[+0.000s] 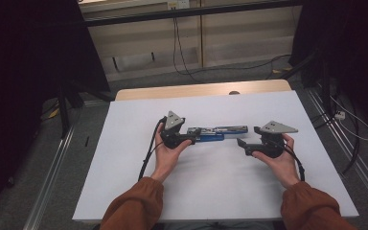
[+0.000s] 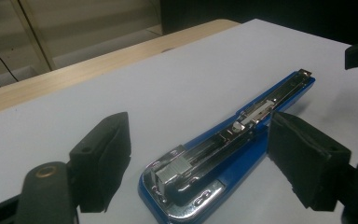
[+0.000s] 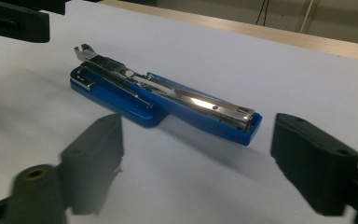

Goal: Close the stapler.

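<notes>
A: Where's the stapler (image 1: 214,132)?

B: Flat on the white table (image 1: 211,191), opened out full length, blue base down and the metal magazine facing up. It lies between the two grippers, the wide hinge end toward the left gripper (image 1: 190,139), the narrow end toward the right gripper (image 1: 247,139).

A: Does the left one have it?

B: No grip that I can see. In the left gripper view its jaws stand apart, with the stapler's (image 2: 223,144) wide end lying in the gap between them. The jaw on the right of that view sits just beside the blue edge; whether it touches, I can't tell. The other jaw is clearly off it, with bare table between.

A: And the right gripper?

B: Jaws wide apart too, nothing between them but table. In the right gripper view the stapler (image 3: 163,100) lies ahead of the jaws, crosswise, its narrow end nearest the jaw on the right of that view and short of both tips.

A: How are the grippers held?

B: Each sits in one hand, low over the table and pointing inward at the stapler. The left hand (image 1: 168,152) and right hand (image 1: 280,160) come out of rust-orange sleeves (image 1: 134,206).
</notes>
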### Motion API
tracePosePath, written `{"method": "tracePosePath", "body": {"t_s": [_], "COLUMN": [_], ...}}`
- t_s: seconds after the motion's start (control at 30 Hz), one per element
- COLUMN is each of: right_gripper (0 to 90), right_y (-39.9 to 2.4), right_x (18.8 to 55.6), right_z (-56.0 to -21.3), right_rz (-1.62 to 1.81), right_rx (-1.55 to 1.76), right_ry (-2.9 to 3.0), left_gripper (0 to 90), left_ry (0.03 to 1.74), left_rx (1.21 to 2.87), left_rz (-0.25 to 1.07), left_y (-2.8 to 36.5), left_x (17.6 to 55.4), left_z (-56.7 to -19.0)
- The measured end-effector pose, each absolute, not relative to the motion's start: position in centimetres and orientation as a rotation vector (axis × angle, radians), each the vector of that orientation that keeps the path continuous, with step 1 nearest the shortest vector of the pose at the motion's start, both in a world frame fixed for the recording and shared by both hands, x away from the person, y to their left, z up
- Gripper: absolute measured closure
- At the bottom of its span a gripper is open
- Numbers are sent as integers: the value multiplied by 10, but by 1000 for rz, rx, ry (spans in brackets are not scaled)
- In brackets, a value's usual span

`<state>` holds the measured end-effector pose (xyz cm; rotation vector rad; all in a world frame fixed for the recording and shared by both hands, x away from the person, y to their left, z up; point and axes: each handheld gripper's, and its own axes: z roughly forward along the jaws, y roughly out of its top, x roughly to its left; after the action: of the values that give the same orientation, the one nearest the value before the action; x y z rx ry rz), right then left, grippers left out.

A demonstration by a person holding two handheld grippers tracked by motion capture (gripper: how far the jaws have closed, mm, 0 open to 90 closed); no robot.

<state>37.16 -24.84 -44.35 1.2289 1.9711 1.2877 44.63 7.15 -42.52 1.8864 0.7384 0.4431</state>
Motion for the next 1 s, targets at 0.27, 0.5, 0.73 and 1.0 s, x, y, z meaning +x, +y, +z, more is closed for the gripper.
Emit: {"method": "tracePosePath", "body": {"t_s": [0.27,0.5,0.73,1.0], "right_gripper": [576,900,900,900], "right_y": [-249,-251,-251,-253], "right_x": [371,371,375,378], "right_z": [-446,-449,-452,-453], "right_rz": [1303,1316,1270,1241], "right_rx": [1222,1218,1220,1218], "right_ry": [1973,2003,2028,2040], "left_gripper": [256,499,756,900], "left_ry": [746,719,681,670], "left_rx": [1886,1905,1941,2037], "left_rz": [421,411,349,346], "left_y": [75,74,71,67], "left_x": [449,449,449,451], "left_z": [-427,-428,-434,-444]}}
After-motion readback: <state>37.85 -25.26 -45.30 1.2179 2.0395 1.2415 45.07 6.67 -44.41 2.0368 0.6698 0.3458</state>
